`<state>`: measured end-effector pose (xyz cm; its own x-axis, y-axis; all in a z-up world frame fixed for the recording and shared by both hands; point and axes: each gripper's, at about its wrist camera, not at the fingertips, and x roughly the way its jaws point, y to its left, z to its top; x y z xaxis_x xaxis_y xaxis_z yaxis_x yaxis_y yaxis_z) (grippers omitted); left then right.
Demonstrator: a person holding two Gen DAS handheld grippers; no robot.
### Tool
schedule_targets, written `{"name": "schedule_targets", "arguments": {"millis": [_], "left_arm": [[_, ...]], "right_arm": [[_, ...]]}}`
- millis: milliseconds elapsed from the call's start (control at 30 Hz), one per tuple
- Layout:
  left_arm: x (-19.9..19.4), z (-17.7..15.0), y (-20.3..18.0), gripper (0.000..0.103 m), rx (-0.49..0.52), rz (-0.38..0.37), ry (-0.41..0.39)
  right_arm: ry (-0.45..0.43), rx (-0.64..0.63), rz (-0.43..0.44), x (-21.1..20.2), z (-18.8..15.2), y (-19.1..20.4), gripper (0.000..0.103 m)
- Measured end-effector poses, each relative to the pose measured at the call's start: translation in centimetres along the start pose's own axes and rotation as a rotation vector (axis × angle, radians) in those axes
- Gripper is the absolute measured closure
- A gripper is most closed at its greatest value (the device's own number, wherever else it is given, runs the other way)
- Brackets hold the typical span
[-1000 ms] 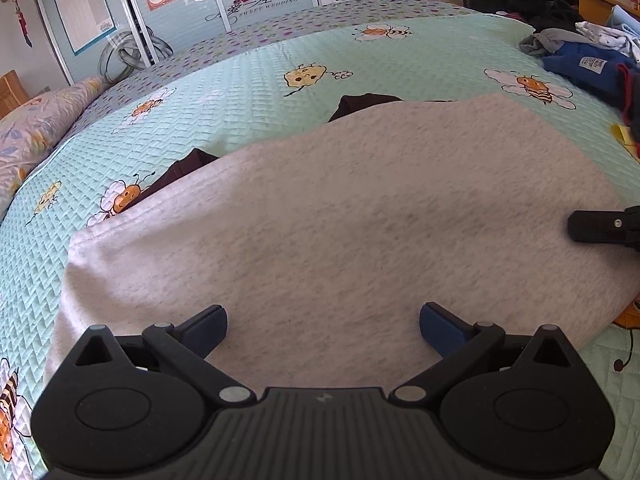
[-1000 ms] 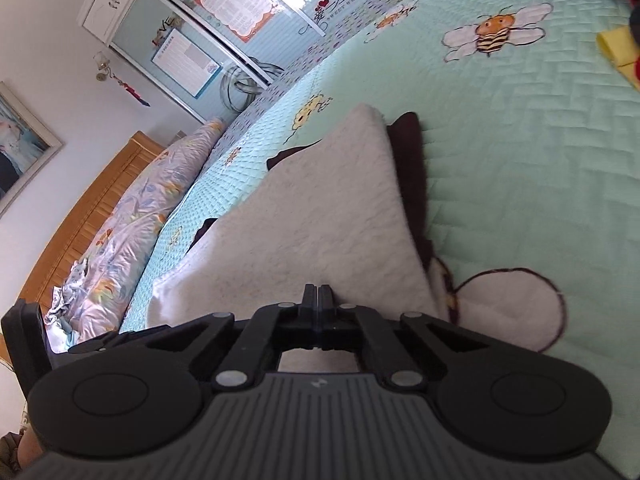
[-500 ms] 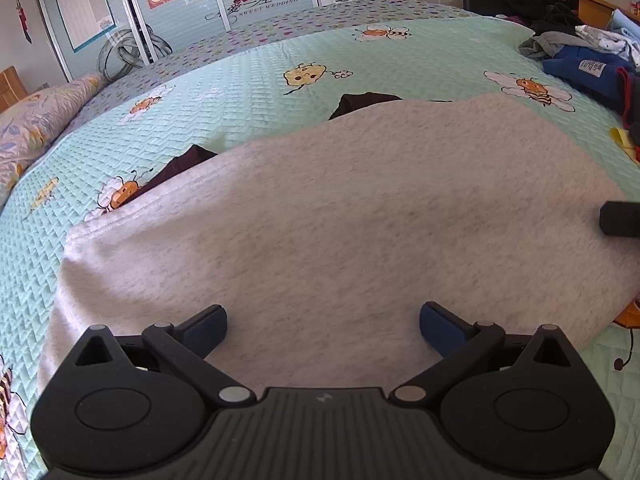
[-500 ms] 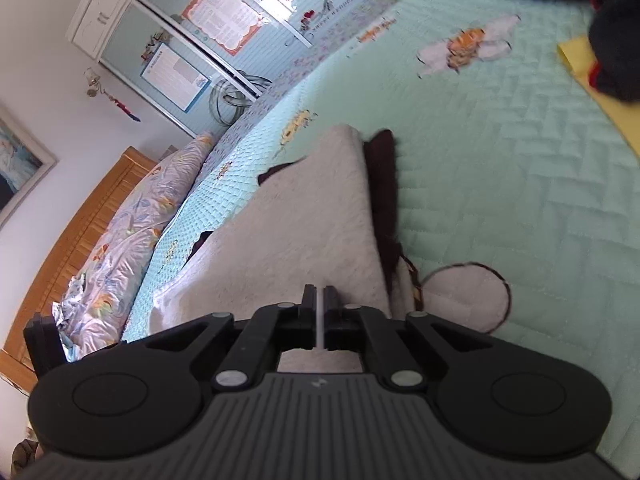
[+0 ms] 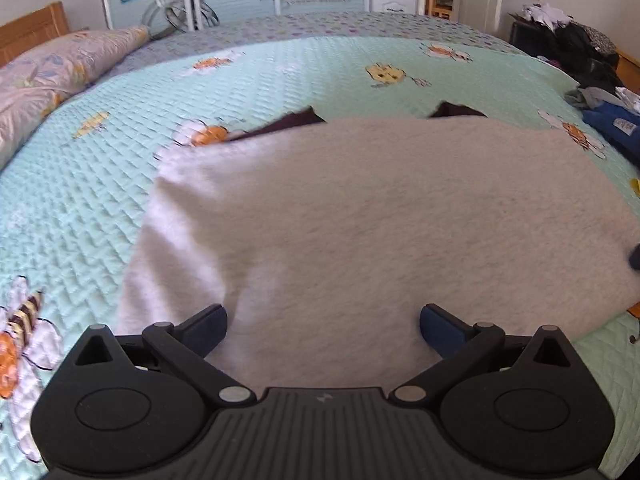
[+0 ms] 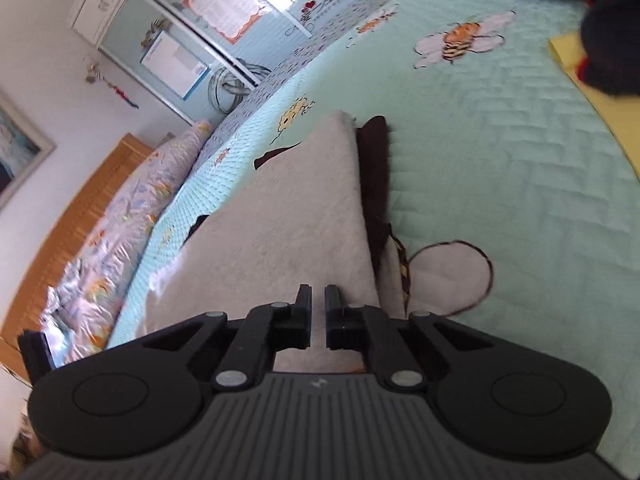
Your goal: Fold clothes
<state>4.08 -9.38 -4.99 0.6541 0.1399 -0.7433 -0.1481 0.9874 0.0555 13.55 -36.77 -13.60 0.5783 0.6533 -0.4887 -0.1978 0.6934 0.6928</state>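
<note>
In the left wrist view a pillow [image 5: 60, 64] lies at the far left of the bed [image 5: 280, 76], by a wooden headboard [image 5: 32, 30]. The grey garment [image 5: 380, 220] is spread flat on the quilt in the middle, with dark brown cloth [image 5: 292, 120] peeking out along its far edge. The left gripper [image 5: 323, 330] hovers over the garment's near edge, its fingers [image 5: 206, 326] wide apart with nothing between them. Far right, a pile of clothes [image 5: 608, 112] sits at the bed's edge; only this view shows the door and drawers beyond.

The right wrist view, tilted, sees the garment [image 6: 296, 216] from its right side. Only here does the garment's right edge show: the brown cloth [image 6: 374, 168] runs alongside it, and a round pale patch [image 6: 448, 276] with a dark outline lies just beside it on the quilt. The right gripper [image 6: 318, 304] is low over the garment's near corner, fingers [image 6: 303, 308] a narrow slit apart, gripping nothing. A yellow piece [image 6: 600, 92] and dark clothing [image 6: 612, 40] lie far right. This view also shows a framed picture [image 6: 16, 152] on the left wall.
</note>
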Motion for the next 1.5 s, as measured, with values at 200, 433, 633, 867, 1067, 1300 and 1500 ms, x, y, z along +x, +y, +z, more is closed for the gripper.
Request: {"name": "schedule_targets", "arguments": {"millis": [200,433,633,867,1067,1300,1500], "left_arm": [[-0.5,2.0,2.1,0.001,-0.010,0.121,-0.046],[1.9,3.7,2.6,0.001,0.028,0.175,-0.037],[4.1,2.4,3.0,0.001,0.011,0.162,-0.004],[4.5,1.1,4.1,0.000,-0.039,0.107,-0.022],[4.8,0.5,4.1,0.000,-0.044,0.096,-0.042],[4.9,0.2,4.6,0.000,-0.064,0.068,-0.050],[4.9,0.0,4.6,0.000,-0.064,0.064,-0.061]], "right_arm": [[-0.090,0.002,0.035,-2.2,0.7,1.1,0.061],[-0.099,-0.086,0.060,0.3,2.2,4.8,0.057],[-0.031,-0.233,0.044,4.9,2.7,8.8,0.056],[0.070,-0.398,-0.272,10.3,4.2,7.6,0.103],[-0.053,-0.433,-0.286,8.1,6.5,10.3,0.087],[0.106,-0.641,-0.406,16.2,7.7,11.3,0.082],[0.097,-0.630,-0.460,18.0,8.9,9.0,0.081]]}}
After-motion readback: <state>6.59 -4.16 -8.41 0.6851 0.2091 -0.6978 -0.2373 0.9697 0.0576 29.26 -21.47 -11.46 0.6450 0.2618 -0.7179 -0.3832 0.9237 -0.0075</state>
